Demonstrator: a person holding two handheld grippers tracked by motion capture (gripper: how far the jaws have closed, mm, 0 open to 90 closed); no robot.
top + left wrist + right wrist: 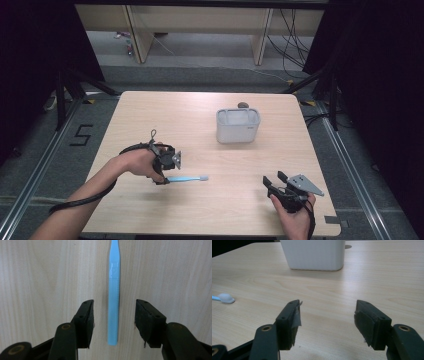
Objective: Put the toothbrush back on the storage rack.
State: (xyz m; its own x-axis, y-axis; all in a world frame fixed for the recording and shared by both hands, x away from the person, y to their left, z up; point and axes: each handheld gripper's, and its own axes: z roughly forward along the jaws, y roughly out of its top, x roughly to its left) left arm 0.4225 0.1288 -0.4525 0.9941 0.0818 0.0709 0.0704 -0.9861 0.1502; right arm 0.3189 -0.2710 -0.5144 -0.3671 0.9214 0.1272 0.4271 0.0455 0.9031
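Observation:
A light blue toothbrush point(187, 178) lies flat on the wooden table point(165, 120), its white head pointing right. In the left gripper view its handle point(113, 302) runs straight up between the jaws, with a gap on each side. My left gripper point(162, 180) point(115, 303) points down over the handle end, open and not touching it. My right gripper point(274, 179) point(328, 303) rests near the front right of the table, open, with nothing between its jaws. The brush head point(225, 298) shows at the left of the right gripper view.
A white rectangular container point(238, 126) point(313, 255) stands upright at the table's middle back. A small dark object point(243, 105) sits just behind it. Bare wood lies between the container and both grippers. The table's front edge is close to the right hand.

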